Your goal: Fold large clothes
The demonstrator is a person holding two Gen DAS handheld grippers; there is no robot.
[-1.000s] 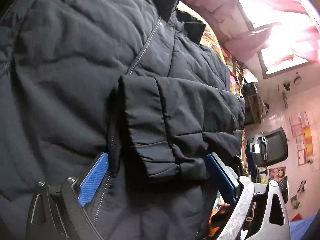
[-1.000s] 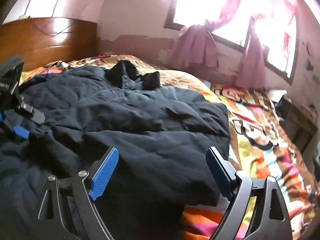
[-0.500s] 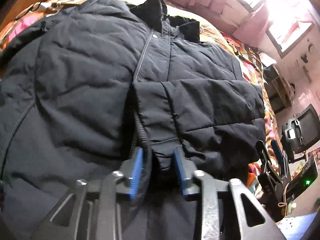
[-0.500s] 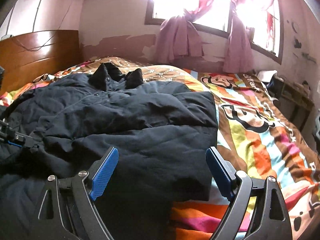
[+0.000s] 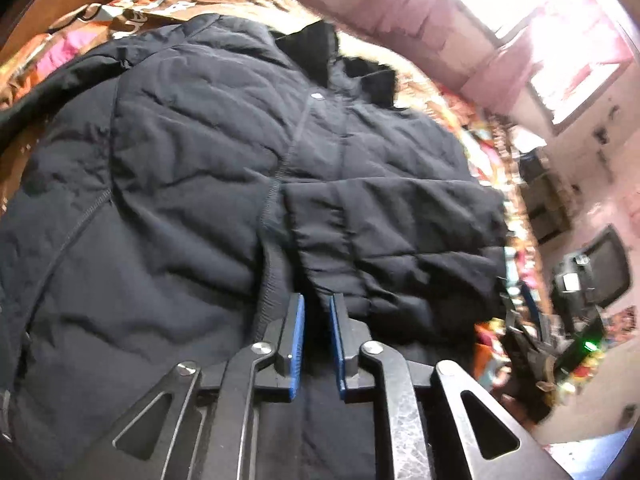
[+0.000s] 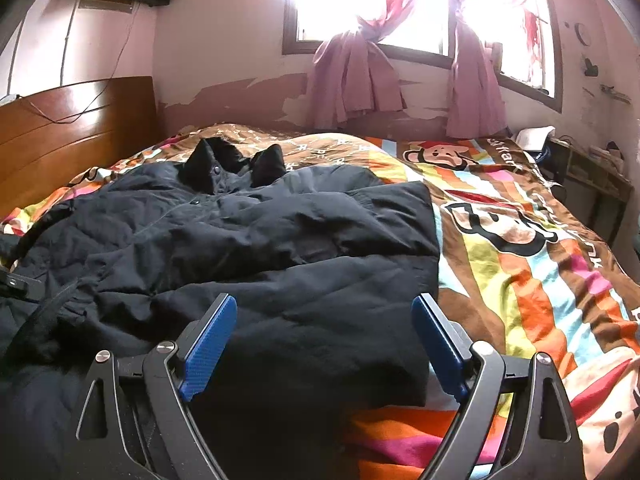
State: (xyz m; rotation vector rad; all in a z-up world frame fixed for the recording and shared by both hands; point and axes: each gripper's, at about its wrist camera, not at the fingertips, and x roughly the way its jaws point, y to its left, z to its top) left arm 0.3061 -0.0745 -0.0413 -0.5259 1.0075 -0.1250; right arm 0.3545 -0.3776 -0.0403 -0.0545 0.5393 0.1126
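Left tongs (image 5: 316,312) are closing on the cuff (image 5: 336,288) of the black jacket's (image 5: 180,200) folded-over sleeve; fabric sits between the blue pads (image 5: 297,340) and we read it as pinched. Right tongs (image 6: 324,332) hover wide over the jacket's near side, nothing between the jaws.

Jacket lies front-up on the bed, collar (image 6: 236,160) toward the far wall, zipper (image 5: 276,184) running down the middle, one sleeve already laid across the chest.

Risks as we see them:
- Grip looks to be on the cuff edge only. The shell looks slick and puffy, so the cuff may slide out once we pull.
- Lifting by the cuff could drag the whole sleeve off the chest and undo that fold.
- Pads sit just beside the zipper; we could catch the front edge too and pull both layers.
- Padding will likely spring back, so folds may not stay flat without pressing.
- Right tongs are idle; with no second hold, the body may shift on the blanket.

Materials: quilted shell, matte, stitched into soft panels, gathered elastic at the cuff, fuzzy dark collar. Under it, a fleecy striped blanket (image 6: 520,280) with a cartoon monkey print. Wooden headboard (image 6: 60,136) behind, pink curtains (image 6: 352,80) knotted at the bright window (image 6: 400,8), and the wall paint below is peeling.
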